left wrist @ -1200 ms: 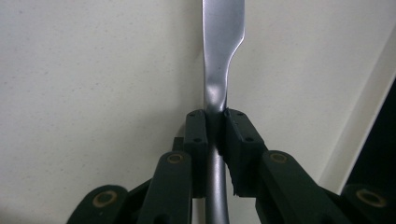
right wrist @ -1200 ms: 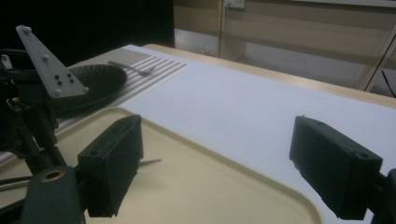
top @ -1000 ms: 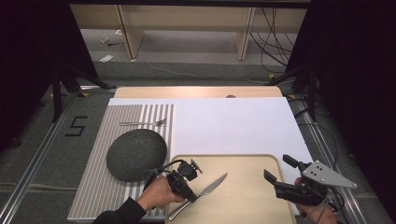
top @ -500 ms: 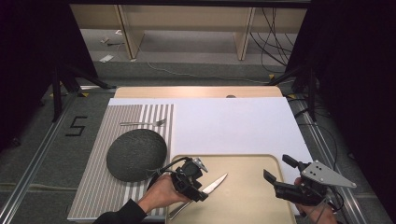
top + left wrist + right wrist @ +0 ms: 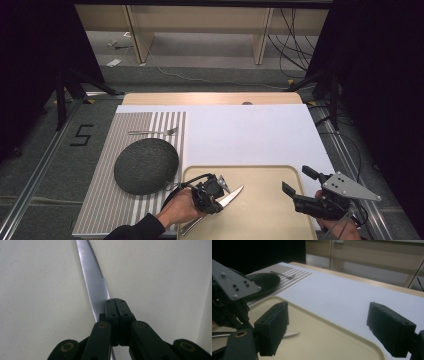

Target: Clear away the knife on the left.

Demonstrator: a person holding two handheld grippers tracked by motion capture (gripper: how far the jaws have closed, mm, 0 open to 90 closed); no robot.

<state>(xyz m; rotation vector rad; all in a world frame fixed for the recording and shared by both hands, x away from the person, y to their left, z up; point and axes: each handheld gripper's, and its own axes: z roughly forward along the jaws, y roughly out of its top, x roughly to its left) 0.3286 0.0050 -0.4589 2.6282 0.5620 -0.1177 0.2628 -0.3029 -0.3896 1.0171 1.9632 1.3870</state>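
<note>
Here, the white sheet [image 5: 250, 132] covered the table across the middle of the high view, and I judged it was there to give the setting a clean base. On its left edge sat the striped mat [image 5: 125, 150], which ran from the upper left down to the lower left of the frame; it carried the dark round plate [image 5: 146, 165] at left of centre, with the fork [image 5: 152, 132] lying above the plate near the mat's top, well apart from it, so I took the mat for the place setting. The beige tray [image 5: 260, 200] filled the lower centre, just beside the plate, and seemed to be where the cutlery waited. My right gripper [image 5: 299, 188] hovered over the tray's lower right corner with its jaws spread wide and nothing between them, held off, I think, to stay out of the way. My left gripper [image 5: 220, 192] sat low at the tray's left side, jaws pressed together over the knife [image 5: 93, 282] near where blade meets handle; in the left gripper view the serrated blade ran up toward the top of the frame. Gripping there, I judged, kept the knife balanced for carrying toward the mat.
</note>
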